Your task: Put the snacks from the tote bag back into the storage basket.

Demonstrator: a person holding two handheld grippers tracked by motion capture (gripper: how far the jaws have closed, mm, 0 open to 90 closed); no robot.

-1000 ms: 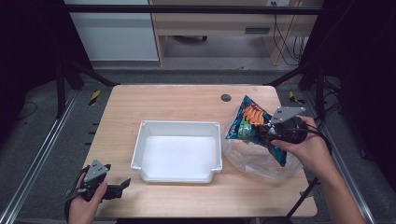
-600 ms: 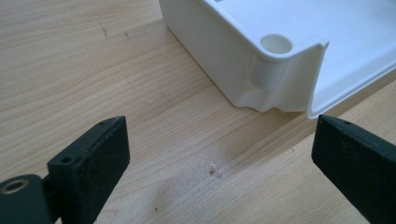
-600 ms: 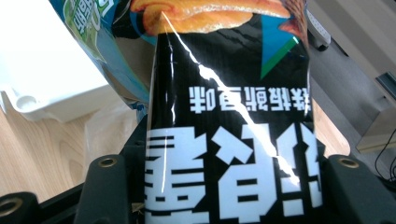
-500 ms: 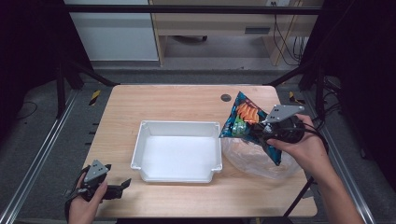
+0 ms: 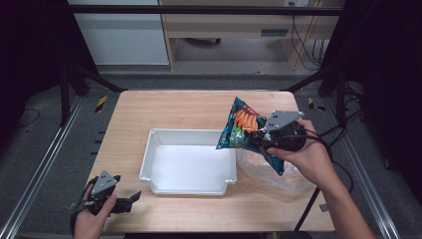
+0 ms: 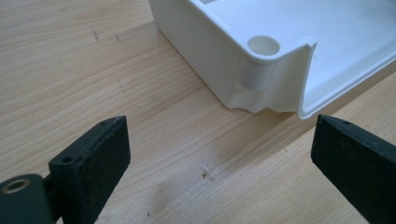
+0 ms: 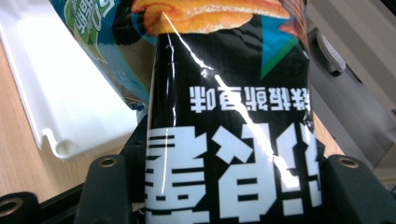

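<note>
Now, far left: left tongs (image 5: 130, 200) sit low at the near-left corner of the worktop (image 5: 184, 107), held in the person's left hand (image 5: 92, 219), same spot as 1 s ago, no change. Jaws spread wide w/ nothing between them; in the left gripper view the left tongs (image 6: 219, 154) frame bare wood, and the near-left corner of the white tray (image 6: 261, 70) lies just beyond the tips, not touching.

Centre: white tray (image 5: 149, 164) sits mid-worktop, inside bare, position unchanged vs. earlier.

Right of centre: snack bag (image 5: 244, 130), blue/black w/ orange snack print, is pinched in the right tongs (image 5: 259, 142) and is up off the worktop. Biggest change: 1 s ago it lay lower and further right, over the clear plastic; now it's raised, tilted, and shifted left so its lower-left edge hangs over the tray's right rim. In the right gripper view the snack bag (image 7: 233, 140) is clamped between the two jaws of the right tongs (image 7: 229, 191), print upside down, tray edge showing to its left below.

Further right: the right hand (image 5: 308, 159) grips the tool; a clear plastic bag (image 5: 271, 174) lies crumpled on the worktop beneath hand and snack bag, just beside the tray's right side. Cable trails off toward the right edge.
</note>
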